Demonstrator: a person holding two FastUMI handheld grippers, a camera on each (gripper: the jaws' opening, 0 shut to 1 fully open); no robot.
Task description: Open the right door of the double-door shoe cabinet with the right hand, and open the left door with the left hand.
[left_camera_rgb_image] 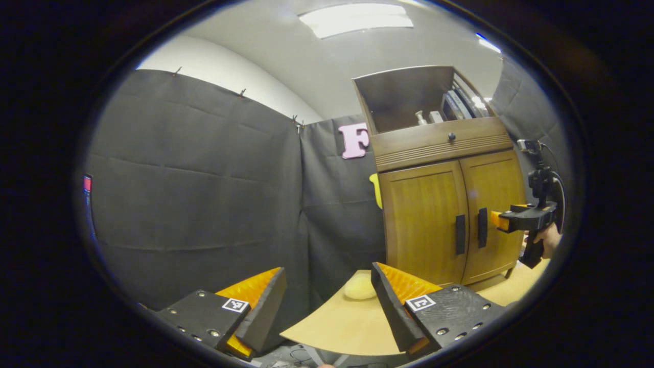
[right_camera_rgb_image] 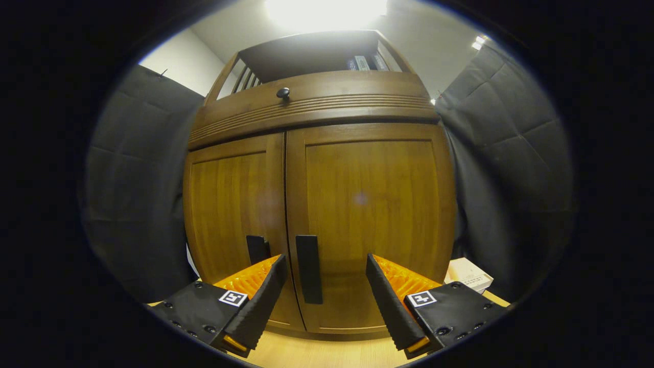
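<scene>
Hand-held gripper (right_camera_rgb_image: 323,278) agape — doors (right_camera_rgb_image: 368,225) closed.

Left gripper view: far, angled at shoe cabinet (left_camera_rgb_image: 444,204); right gripper view: close, head-on.

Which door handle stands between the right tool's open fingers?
The right door's handle, just right of the seam between the closed doors. The left handle sits behind the tool's left finger.

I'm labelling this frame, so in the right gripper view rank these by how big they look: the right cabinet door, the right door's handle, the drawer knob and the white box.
1. right door
2. right door's handle, though it sits nearest the camera
3. white box, partly hidden, so unsure against the handle
4. drawer knob
</scene>
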